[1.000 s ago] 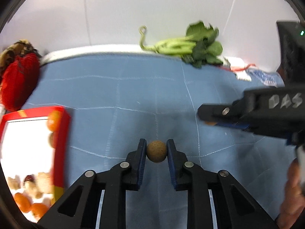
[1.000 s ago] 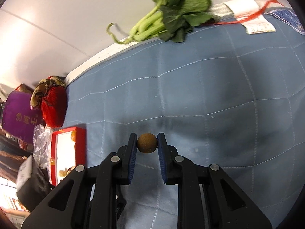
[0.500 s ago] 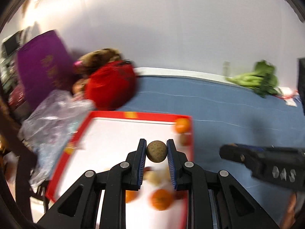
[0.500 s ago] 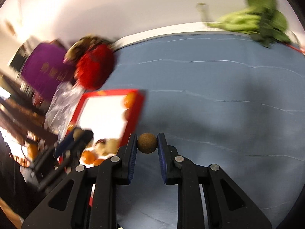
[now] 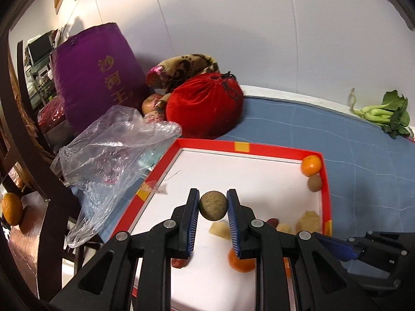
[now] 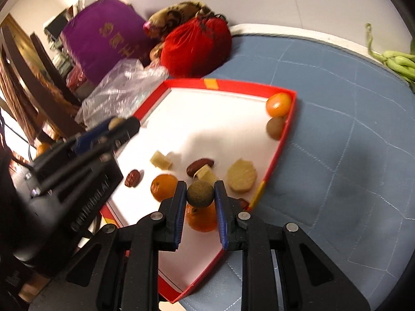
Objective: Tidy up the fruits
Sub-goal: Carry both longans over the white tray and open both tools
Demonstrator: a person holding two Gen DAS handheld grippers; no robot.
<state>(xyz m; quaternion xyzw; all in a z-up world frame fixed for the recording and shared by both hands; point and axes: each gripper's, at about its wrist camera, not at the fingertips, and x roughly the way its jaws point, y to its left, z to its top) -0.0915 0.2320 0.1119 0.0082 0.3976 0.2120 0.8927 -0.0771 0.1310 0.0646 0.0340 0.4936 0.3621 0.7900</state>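
Crowding the left end of the quilted blue table cover (image 5: 324,129), a purple fabric bag (image 5: 98,75), a crinkled clear plastic bag (image 5: 111,150) and a plump red drawstring pouch (image 5: 205,106) press against a shallow red-rimmed tray (image 5: 207,143) with a smooth white floor. The left gripper (image 5: 213,206) hangs over the tray's bare middle, blue ribbed pads pinching a rough, round brown fruit (image 5: 213,205) squarely at the fingertips. Smooth oranges, wrinkled red dates and pale cut chunks sit toward the tray's near and right sides; a mandarin (image 5: 310,165) and a second brown fruit (image 5: 315,183) are tucked in the far right corner. The right gripper (image 6: 201,194) is clamped on another round brown fruit (image 6: 201,193) just inside the tray's right rim. Open blue cloth stretches right to leafy greens (image 5: 386,114) at the far edge.
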